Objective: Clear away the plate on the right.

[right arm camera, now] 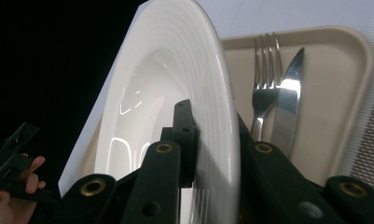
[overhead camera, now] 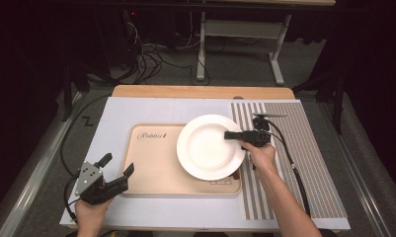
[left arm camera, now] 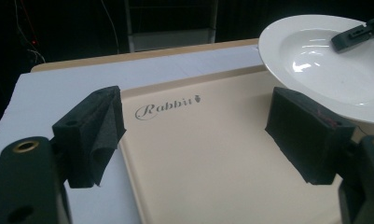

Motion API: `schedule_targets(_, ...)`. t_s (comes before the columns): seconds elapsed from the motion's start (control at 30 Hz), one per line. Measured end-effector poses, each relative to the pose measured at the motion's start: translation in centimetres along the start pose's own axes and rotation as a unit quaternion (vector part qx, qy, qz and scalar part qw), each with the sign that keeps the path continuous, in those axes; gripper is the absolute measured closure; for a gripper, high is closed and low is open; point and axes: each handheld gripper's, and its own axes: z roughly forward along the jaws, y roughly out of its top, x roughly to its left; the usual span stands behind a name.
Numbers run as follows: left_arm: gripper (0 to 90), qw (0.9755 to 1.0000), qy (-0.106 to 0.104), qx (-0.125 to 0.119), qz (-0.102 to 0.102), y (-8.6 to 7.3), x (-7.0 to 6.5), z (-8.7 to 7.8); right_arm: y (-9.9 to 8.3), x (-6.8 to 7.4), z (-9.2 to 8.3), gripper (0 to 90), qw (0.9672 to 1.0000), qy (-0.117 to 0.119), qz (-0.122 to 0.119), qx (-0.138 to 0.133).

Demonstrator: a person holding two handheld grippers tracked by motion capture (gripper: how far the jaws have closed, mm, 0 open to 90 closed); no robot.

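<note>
High view is showing the right tongs (overhead camera: pixel 233 135) clamping the right rim of the round white ceramic plate (overhead camera: pixel 205 148), holding it over the beige plastic tray (overhead camera: pixel 151 168). Left tongs (overhead camera: pixel 117 170) are resting wide apart, gripping nothing, at the tray's left edge.

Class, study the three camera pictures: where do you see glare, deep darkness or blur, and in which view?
High view: the room behind the table is nearly black, and the picture is soft. Left gripper view: highlights glare inside the white plate. Right gripper view: glare streaks the plate and the knife; the near black fingers look soft.
</note>
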Motion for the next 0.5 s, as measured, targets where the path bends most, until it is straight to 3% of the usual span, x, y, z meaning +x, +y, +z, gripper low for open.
schedule_targets(0.5, 20.1, 1.0000, 0.000, -0.002, -0.001, 0.0, 0.1, -0.1, 0.7, 2.1, 4.0, 82.3, 0.9998, 0.004, -0.005, 0.019)
